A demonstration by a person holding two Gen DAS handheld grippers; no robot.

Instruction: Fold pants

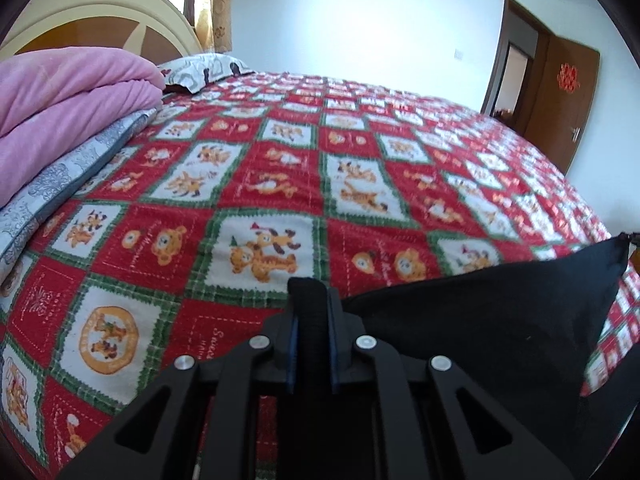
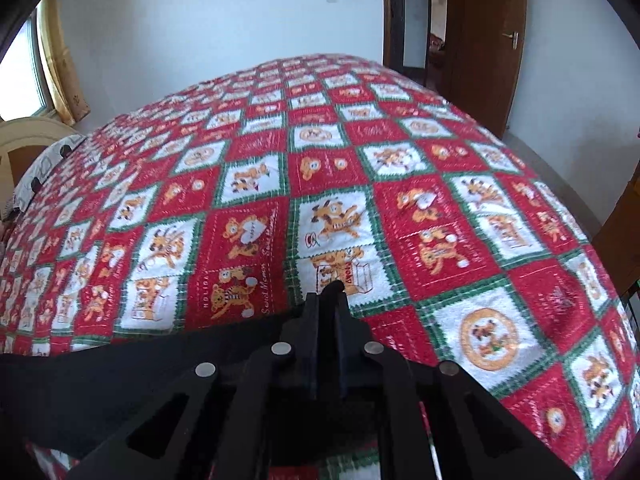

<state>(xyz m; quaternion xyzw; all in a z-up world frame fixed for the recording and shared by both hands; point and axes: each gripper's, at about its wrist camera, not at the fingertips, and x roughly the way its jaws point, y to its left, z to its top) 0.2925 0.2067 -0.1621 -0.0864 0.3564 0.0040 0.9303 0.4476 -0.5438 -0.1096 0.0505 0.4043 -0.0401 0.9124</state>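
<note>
Black pants (image 1: 500,320) stretched above the red checked bedspread (image 1: 280,168), pinched in the narrow-set fingers of the left gripper (image 1: 311,300) at one end and of the right gripper (image 2: 329,304) at the other. Pink quilt (image 1: 68,96) stacked on a grey patterned one (image 1: 60,184) off left, well clear; pillow (image 1: 204,68) by the headboard (image 1: 92,12). Brown door (image 2: 486,40) beyond.

Matt black cloth pants (image 1: 480,320), fuzzy bedspread (image 1: 280,184)
</note>
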